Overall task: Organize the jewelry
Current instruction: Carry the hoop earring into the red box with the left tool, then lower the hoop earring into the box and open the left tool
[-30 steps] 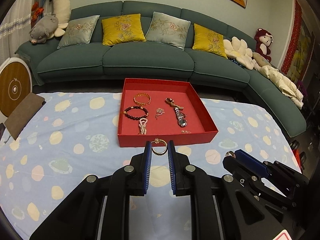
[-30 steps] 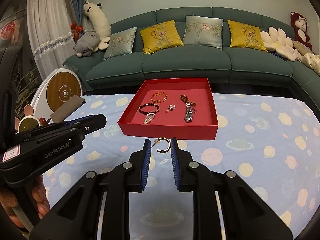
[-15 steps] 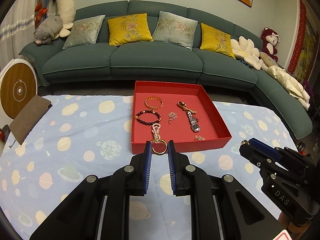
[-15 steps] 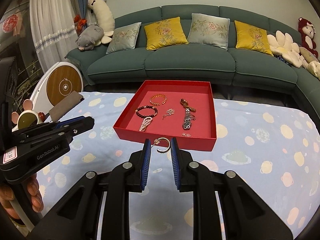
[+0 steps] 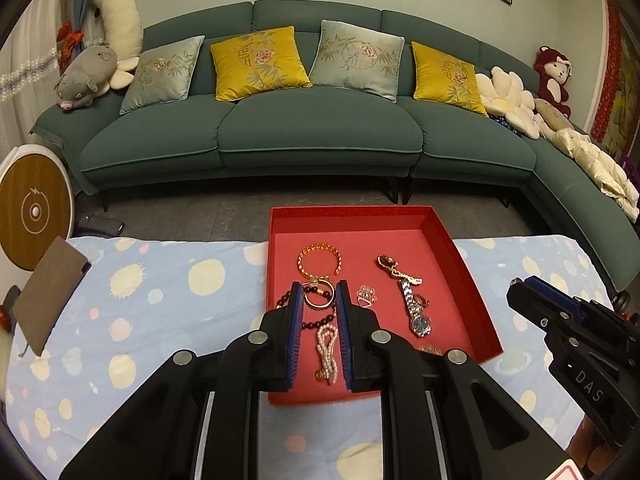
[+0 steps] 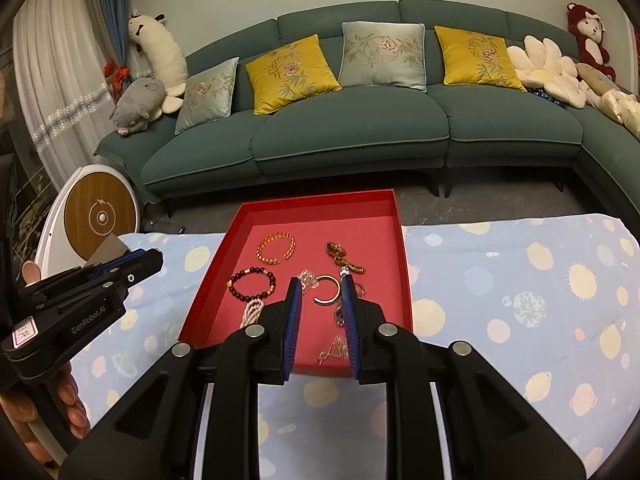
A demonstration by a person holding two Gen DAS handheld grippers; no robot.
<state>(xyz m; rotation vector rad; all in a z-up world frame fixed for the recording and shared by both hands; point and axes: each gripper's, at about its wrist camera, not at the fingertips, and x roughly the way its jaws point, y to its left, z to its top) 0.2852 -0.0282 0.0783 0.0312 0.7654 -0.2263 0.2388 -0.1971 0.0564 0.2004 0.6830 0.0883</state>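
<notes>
Nearest in the left wrist view, the left gripper (image 5: 319,294) is closed on a gold hoop earring (image 5: 319,295), clamped across its width between the two blue pads, with the dark bead bracelet (image 5: 298,307) showing below it. In the right wrist view, the right gripper (image 6: 320,292) holds a second gold hoop earring (image 6: 327,290). This open C-shaped ring touches the right pad; contact with the left pad cannot be confirmed. Both earrings hang above the floor of the red tray (image 5: 464,264), not yet set down.

Handling, as judged: each hoop is very light, stiff thin metal with a smooth, slippery surface. It can twist or slide out of a flat pad grip. Hold across the widest part of the ring, away from the post end, with modest pressure, since thin wire may bend. Lower close to the tray floor before opening, so the hoop does not bounce or roll.

Farther in, the tray rests on the spotted blue cloth (image 6: 520,288) and already contains a pearl strand (image 5: 327,350), a small silver brooch (image 5: 367,295), a metal-band watch (image 5: 414,312), a gold bangle (image 5: 319,258) and a gold chain piece (image 6: 342,258). Free tray floor shows toward the far wall.

Beyond the table stands a green sofa (image 6: 352,136).
</notes>
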